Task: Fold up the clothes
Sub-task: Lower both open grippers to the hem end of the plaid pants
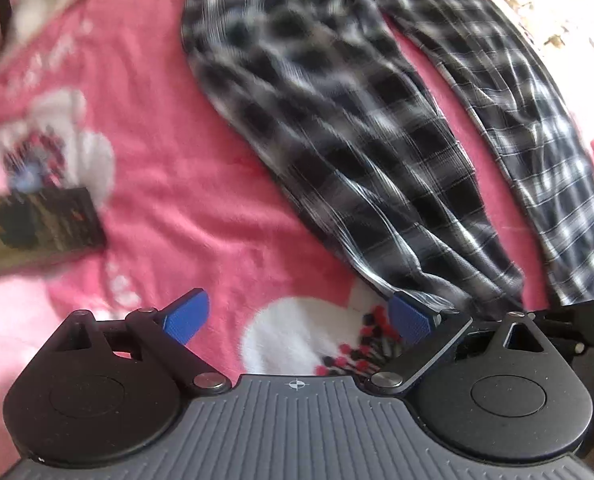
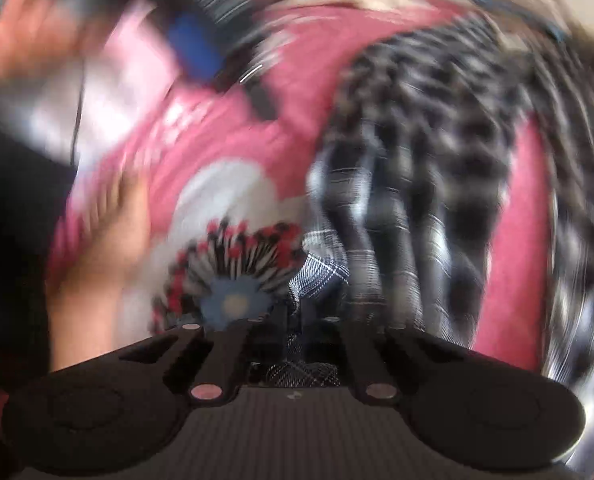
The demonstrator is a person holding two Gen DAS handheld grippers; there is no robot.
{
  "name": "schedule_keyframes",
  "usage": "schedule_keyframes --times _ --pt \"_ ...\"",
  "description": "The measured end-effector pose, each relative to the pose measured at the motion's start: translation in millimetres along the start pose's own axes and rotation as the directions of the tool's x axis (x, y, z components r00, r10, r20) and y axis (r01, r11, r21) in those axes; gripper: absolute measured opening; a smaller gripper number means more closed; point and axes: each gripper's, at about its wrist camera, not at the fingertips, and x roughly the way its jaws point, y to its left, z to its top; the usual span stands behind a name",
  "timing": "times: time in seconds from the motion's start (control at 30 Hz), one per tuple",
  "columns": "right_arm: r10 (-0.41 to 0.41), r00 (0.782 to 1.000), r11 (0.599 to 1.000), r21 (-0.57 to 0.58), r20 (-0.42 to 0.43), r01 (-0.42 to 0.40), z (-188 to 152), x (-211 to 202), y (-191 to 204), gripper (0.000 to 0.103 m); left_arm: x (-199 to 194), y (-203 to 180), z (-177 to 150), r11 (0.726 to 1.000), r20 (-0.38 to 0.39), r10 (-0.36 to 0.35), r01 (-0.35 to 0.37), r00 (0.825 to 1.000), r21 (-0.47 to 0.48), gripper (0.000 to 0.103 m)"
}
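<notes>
surface: pink fleece blanket [image 1: 169, 208] with white flower prints, red-and-black stamens; it covers nearly all of both views
room: barely shown; a bright strip at the top-right edge of the left wrist view, too blurred to read
garments: one, plaid trousers [image 1: 337, 128] in black, white and grey, lying on the blanket
legs: two, split by a wedge of pink in the left wrist view
axis: long axis runs from the upper middle of the left wrist view down to the lower right; waist end far, leg ends near the camera
flower prints: two whole ones in the left wrist view, one in the right wrist view
other item: one dark flat rectangular object [image 1: 45, 224] on the blanket at the left edge, blurred, cannot identify
grippers: two
left gripper [image 1: 297, 318]: blue pads spread wide, nothing between them; right pad touches or just overlaps the near leg end, cannot tell which
right gripper [image 2: 297, 312]: fingers drawn together, plaid cloth pinched between them at a trouser edge
hand: bare hand [image 2: 105, 248] at left of the right wrist view, heavily blurred
image quality: right wrist view strongly motion-smeared
</notes>
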Motion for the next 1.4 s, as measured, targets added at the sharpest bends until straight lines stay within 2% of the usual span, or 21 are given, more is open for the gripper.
schedule_keyframes --times 0.07,0.1,0.17,0.2,0.3,0.4,0.47,0.57,0.67,0.77,0.8,0.93,0.97,1.0,1.07,1.13,1.2,1.23,1.27,1.37,1.4 --pt "0.146 0.988 0.97 0.192 0.041 -0.151 2.6 -10.8 -26.0 0.005 6.7 8.5 -3.5 0.995 -0.019 -0.057 0.055 0.998 -0.08 0.098" --pt "0.241 0.968 0.93 0.269 0.072 -0.252 2.1 -12.6 -35.7 0.005 7.2 13.3 -6.0 0.989 -0.019 -0.085 0.082 0.996 -0.121 0.098" --pt "0.408 0.9 0.807 0.4 0.152 -0.433 1.1 -16.1 -54.2 0.005 5.9 21.7 -11.6 0.973 -0.009 -0.132 0.128 0.991 -0.19 0.098" --pt "0.444 0.88 0.776 0.419 0.17 -0.473 1.8 -14.6 -55.2 0.005 4.4 25.2 -13.9 0.969 0.0 -0.139 0.136 0.99 -0.208 0.098" --pt "0.516 0.845 0.753 0.394 0.144 -0.527 8.3 -0.3 -43.1 0.005 2.6 31.5 -18.2 0.963 0.006 -0.131 0.129 0.991 -0.235 0.098" --pt "0.557 0.826 0.756 0.36 0.084 -0.547 12.5 24.7 -22.3 0.005 8.3 33.6 -19.4 0.966 -0.014 -0.122 0.115 0.992 -0.231 0.098" --pt "0.563 0.825 0.768 0.337 0.051 -0.545 14.1 39.5 -8.6 0.006 13.2 32.6 -20.7 0.971 -0.025 -0.111 0.103 0.993 -0.217 0.098" --pt "0.58 0.814 0.763 0.332 0.027 -0.555 15.0 53.8 5.5 0.008 20.9 31.4 -24.2 0.974 -0.046 -0.11 0.099 0.993 -0.204 0.098" --pt "0.558 0.83 0.779 0.34 0.005 -0.526 13.3 58.2 11.3 0.016 27.9 32.0 -26.9 0.973 -0.066 -0.111 0.095 0.992 -0.208 0.098" --pt "0.551 0.834 0.787 0.323 0.018 -0.526 10.9 43.2 8.5 0.029 32.5 32.1 -28.3 0.973 -0.082 -0.116 0.096 0.99 -0.211 0.098" --pt "0.55 0.835 0.787 0.316 0.031 -0.53 9.1 34.8 6.1 0.029 33.6 31.1 -28.8 0.973 -0.089 -0.117 0.096 0.989 -0.208 0.098" --pt "0.555 0.825 0.744 0.381 0.104 -0.548 -7.3 -4.5 -24.6 0.031 35.1 22.4 -34.0 0.98 -0.106 -0.104 0.083 0.989 -0.183 0.098" --pt "0.539 0.832 0.728 0.425 0.132 -0.538 -15.4 -14.9 -37.9 0.031 34.9 19.9 -36.5 0.981 -0.11 -0.092 0.072 0.99 -0.179 0.097" --pt "0.506 0.849 0.722 0.466 0.15 -0.512 -21.0 -22.7 -51.3 0.031 34.5 17.6 -39.1 0.982 -0.112 -0.081 0.061 0.99 -0.176 0.097" --pt "0.403 0.899 0.713 0.559 0.169 -0.424 -37.1 -38.3 -78.9 0.031 32.8 14.0 -44.6 0.985 -0.118 -0.054 0.033 0.992 -0.169 0.097" --pt "0.308 0.941 0.696 0.64 0.142 -0.324 -53.6 -44.6 -102.2 0.031 32.6 9.2 -49.1 0.99 -0.14 -0.005 -0.015 0.99 -0.142 0.094" --pt "0.216 0.971 0.665 0.712 0.105 -0.225 -69.9 -50.5 -124.7 0.032 33.6 4.3 -52.8 0.992 -0.159 0.032 -0.051 0.987 -0.118 0.09" --pt "0.202 0.975 0.655 0.729 0.087 -0.201 -76.0 -50.1 -129.0 0.032 34.5 1.9 -54.4 0.992 -0.173 0.039 -0.059 0.984 -0.111 0.086" --pt "0.207 0.975 0.647 0.737 0.075 -0.194 -80.2 -46.1 -127.0 0.032 35.0 -0.2 -55.9 0.992 -0.184 0.043 -0.064 0.982 -0.106 0.077" --pt "0.243 0.969 0.624 0.756 0.051 -0.196 -84.7 -29.7 -110.2 0.032 36.4 -5.1 -57.8 0.993 -0.206 0.049 -0.07 0.977 -0.094 0.071" --pt "0.247 0.968 0.629 0.754 0.038 -0.19 -86.2 -27.2 -104.8 0.032 36.3 -6.7 -59.0 0.993 -0.21 0.053 -0.073 0.976 -0.091 0.068"
